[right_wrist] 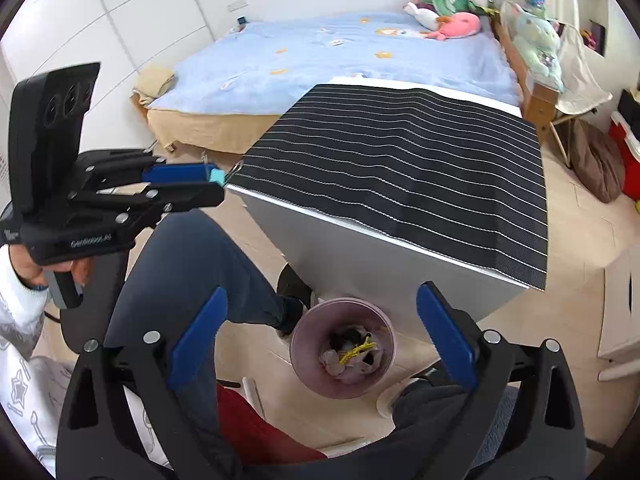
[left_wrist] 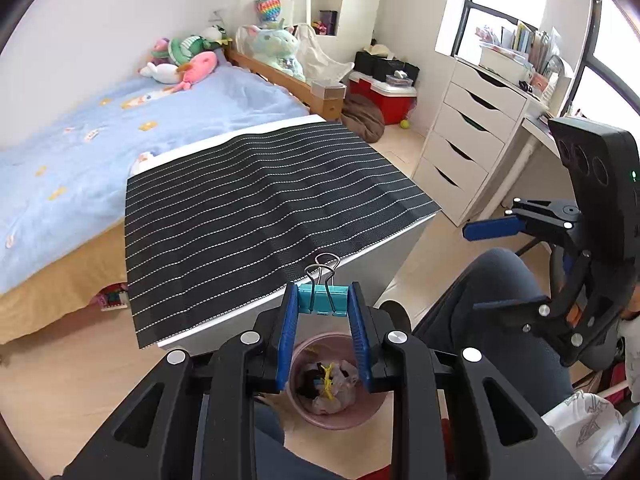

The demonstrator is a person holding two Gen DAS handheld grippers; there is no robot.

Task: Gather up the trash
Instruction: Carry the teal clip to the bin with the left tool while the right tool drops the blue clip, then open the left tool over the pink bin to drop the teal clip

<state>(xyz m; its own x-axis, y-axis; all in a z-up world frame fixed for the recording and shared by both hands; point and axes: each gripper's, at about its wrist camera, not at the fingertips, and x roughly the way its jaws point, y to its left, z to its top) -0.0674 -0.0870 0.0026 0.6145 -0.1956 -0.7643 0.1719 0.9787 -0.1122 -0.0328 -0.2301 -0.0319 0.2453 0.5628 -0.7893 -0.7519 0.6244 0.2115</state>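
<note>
My left gripper [left_wrist: 322, 300] is shut on a teal binder clip [left_wrist: 320, 299] with wire handles and holds it in the air, above the pink trash bin [left_wrist: 304, 414] on the floor. The bin holds crumpled paper and a yellow scrap. In the right wrist view the left gripper [right_wrist: 216, 178] with the clip [right_wrist: 217, 176] is at the left, beside the table's near corner. My right gripper [right_wrist: 320, 316] is open and empty, over the same bin [right_wrist: 304, 376]. The right gripper also shows in the left wrist view [left_wrist: 468, 268] at the right, open.
A white table [left_wrist: 380, 264] covered by a black striped mat [left_wrist: 260, 208] stands just behind the bin. A bed [left_wrist: 80, 152] with plush toys is beyond it. A white drawer unit [left_wrist: 468, 140] is to the right. The person's legs [right_wrist: 192, 248] are beside the bin.
</note>
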